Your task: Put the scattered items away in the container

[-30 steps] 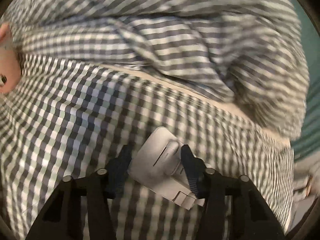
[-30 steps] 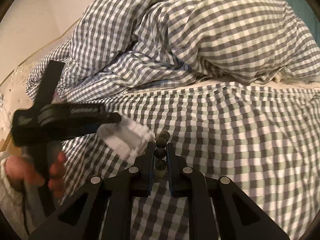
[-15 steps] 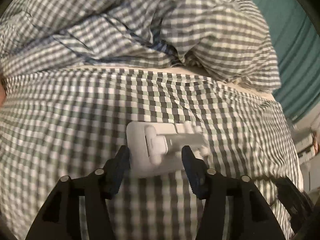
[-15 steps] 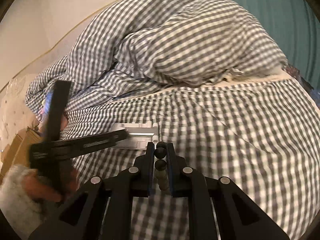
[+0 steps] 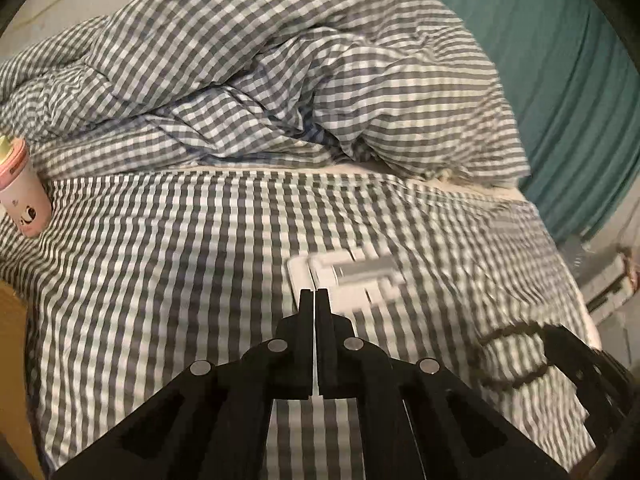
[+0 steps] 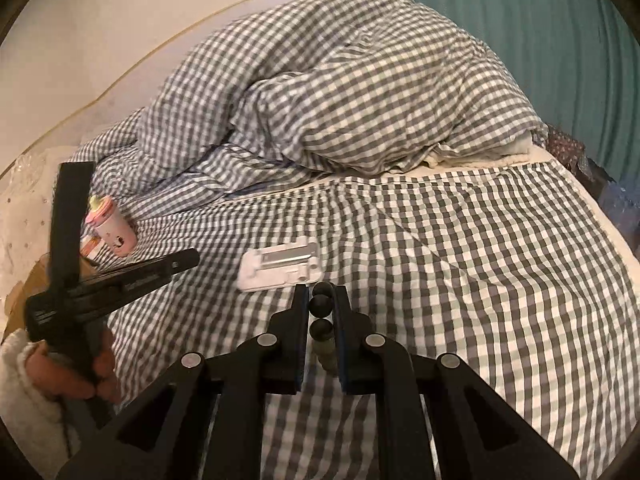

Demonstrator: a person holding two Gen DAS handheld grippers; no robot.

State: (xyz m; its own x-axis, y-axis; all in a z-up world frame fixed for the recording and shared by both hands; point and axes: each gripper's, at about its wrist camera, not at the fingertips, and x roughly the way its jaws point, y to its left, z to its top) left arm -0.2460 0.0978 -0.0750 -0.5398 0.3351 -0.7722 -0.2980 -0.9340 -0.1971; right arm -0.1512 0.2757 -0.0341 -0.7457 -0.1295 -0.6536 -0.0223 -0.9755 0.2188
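A white plastic holder [image 5: 344,280] lies flat on the checked bed sheet, also in the right wrist view [image 6: 280,266]. My left gripper [image 5: 314,300] is shut and empty, its tips just at the holder's near edge; it shows in the right wrist view [image 6: 176,264] to the left of the holder. My right gripper [image 6: 320,294] is shut on a dark bead bracelet [image 6: 321,306], held above the sheet just in front of the holder. The bracelet also shows in the left wrist view [image 5: 508,334] at the right. A pink cup [image 6: 114,230] lies on the sheet at the left.
A bunched checked duvet [image 6: 360,92] fills the back of the bed. A teal curtain [image 6: 540,20] hangs at the right. A cardboard box edge [image 6: 24,292] sits at the left beside the bed. The pink cup [image 5: 22,196] shows at the left edge.
My left gripper let go of the white holder, which now lies on the sheet, and the jaws closed. Both grippers drew back and the views turned toward the right.
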